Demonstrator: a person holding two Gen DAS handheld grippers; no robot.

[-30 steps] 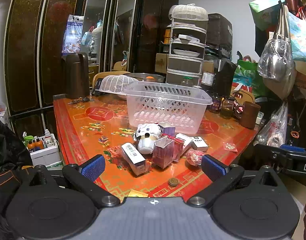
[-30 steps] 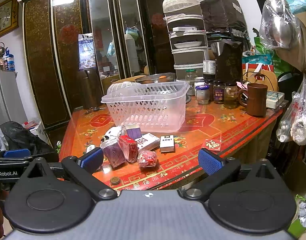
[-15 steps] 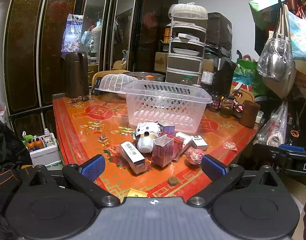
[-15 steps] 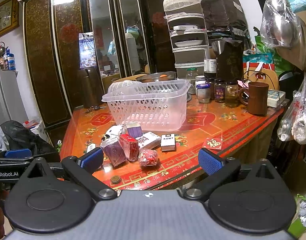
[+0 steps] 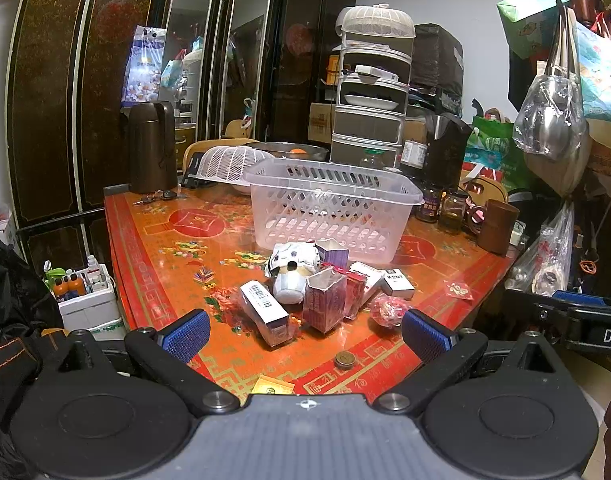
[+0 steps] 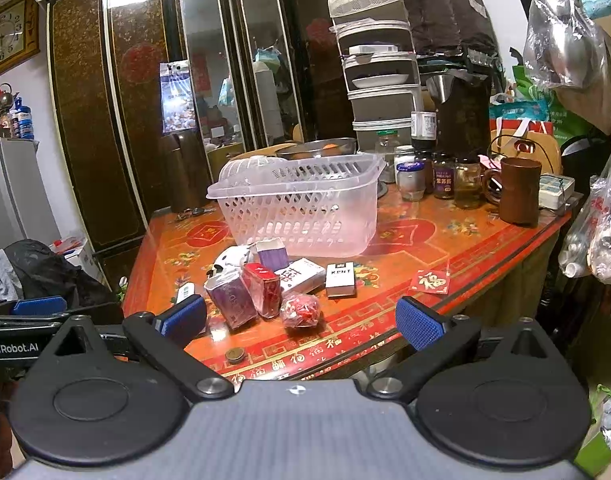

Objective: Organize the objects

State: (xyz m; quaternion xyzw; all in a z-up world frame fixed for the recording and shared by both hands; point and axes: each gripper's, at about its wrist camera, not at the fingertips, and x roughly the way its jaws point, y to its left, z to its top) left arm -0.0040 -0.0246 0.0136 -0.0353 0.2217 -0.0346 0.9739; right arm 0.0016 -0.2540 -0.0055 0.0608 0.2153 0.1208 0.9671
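Left wrist view. Left gripper (image 5: pixel 305 330) jaws wide, nothing between them, held off the near edge of the table (image 5: pixel 153 240). Landmark: clear plastic basket (image 5: pixel 333 208), upright, apparently empty as far as its lattice walls show. All loose items lie in a cluster just in front of the basket: plush toy (image 5: pixel 291 270) nearest it, purple carton (image 5: pixel 323 300) and barcode box (image 5: pixel 263 312) further forward, KENT pack (image 5: pixel 397 282) and red wrapped ball (image 5: pixel 387 310) to the front right. A coin (image 5: pixel 344 359) lies apart, well in front of the basket near the table edge.

Right wrist view. Right gripper (image 6: pixel 301 320) jaws also wide and empty, off the table edge. Same cluster in front of the basket (image 6: pixel 301 208): red pack (image 6: pixel 261 288), white pack (image 6: pixel 301 276), KENT pack (image 6: pixel 339 278), red wrapped ball (image 6: pixel 301 310).

Judgement: sorting not yet begun; nothing is in the basket, every item is left to move. The ball is the closest pick.
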